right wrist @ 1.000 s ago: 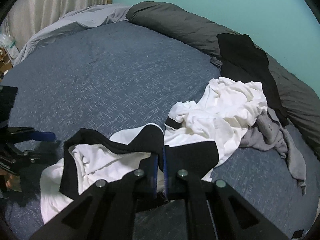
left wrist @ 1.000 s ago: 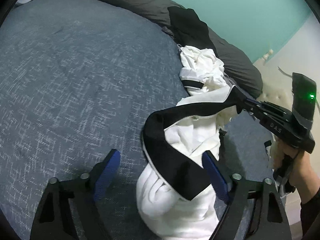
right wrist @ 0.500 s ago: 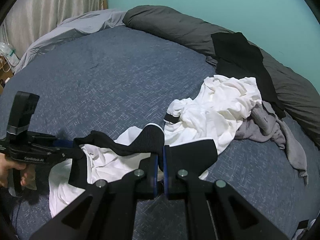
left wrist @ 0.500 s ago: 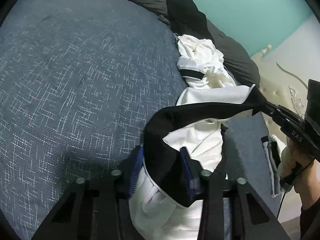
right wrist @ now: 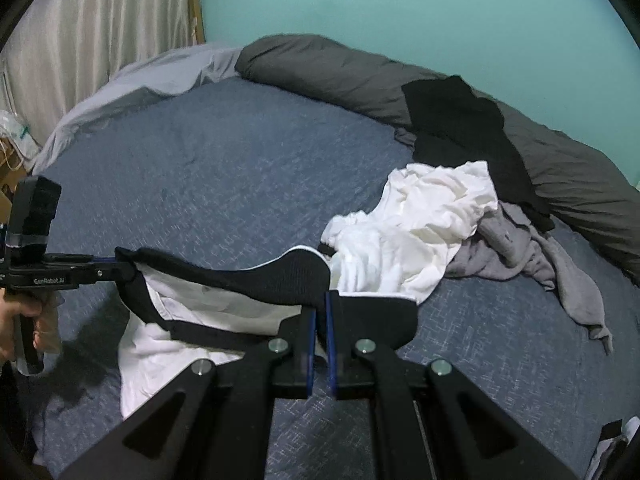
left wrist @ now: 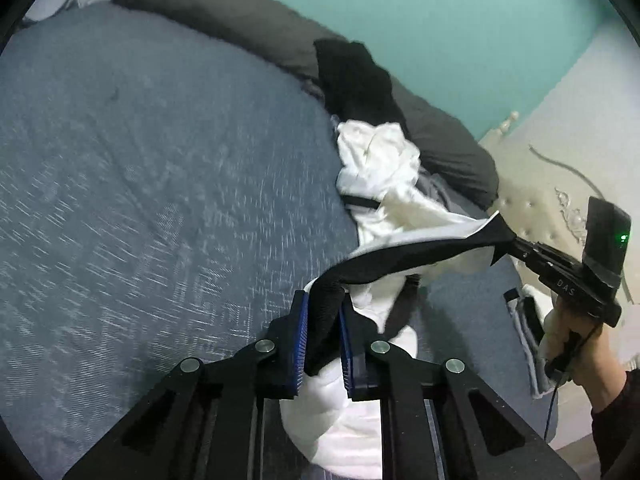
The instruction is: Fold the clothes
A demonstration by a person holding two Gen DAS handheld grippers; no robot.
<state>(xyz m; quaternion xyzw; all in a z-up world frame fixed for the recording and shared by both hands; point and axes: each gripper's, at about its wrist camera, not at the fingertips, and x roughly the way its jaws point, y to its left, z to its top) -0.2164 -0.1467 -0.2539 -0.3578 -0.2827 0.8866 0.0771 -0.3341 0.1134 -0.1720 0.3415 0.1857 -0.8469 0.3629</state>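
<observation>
The white garment with the black collar band [left wrist: 404,258] is caught at two points and hangs stretched between them above the bed. The left gripper [left wrist: 323,334] has just been closing, and its blue pads [left wrist: 301,340] now pinch one end of the black band, with white cloth bulging out beneath. The right gripper [right wrist: 321,320] is clamped tight on the other end of that band, its pads pressed nearly together with only the thin cloth between. From the left wrist view the right gripper [left wrist: 505,239] shows off to the right side, biting the band's tip, with the person's hand [left wrist: 576,344] wrapped round its handle. From the right wrist view the left gripper [right wrist: 120,266] reaches in from the left edge, a hand [right wrist: 16,320] below it.

The band runs taut from one claw to the other, while the white body of the garment sags down onto the blue bedspread [right wrist: 224,184]. Just beyond it lies a crumpled white shirt [right wrist: 420,232], touching a grey garment [right wrist: 536,248] and a black garment [right wrist: 468,132] which drapes over the dark grey duvet roll [right wrist: 328,64] along the teal wall [right wrist: 400,0]. A pale curtain [right wrist: 96,32] hangs at the left.
</observation>
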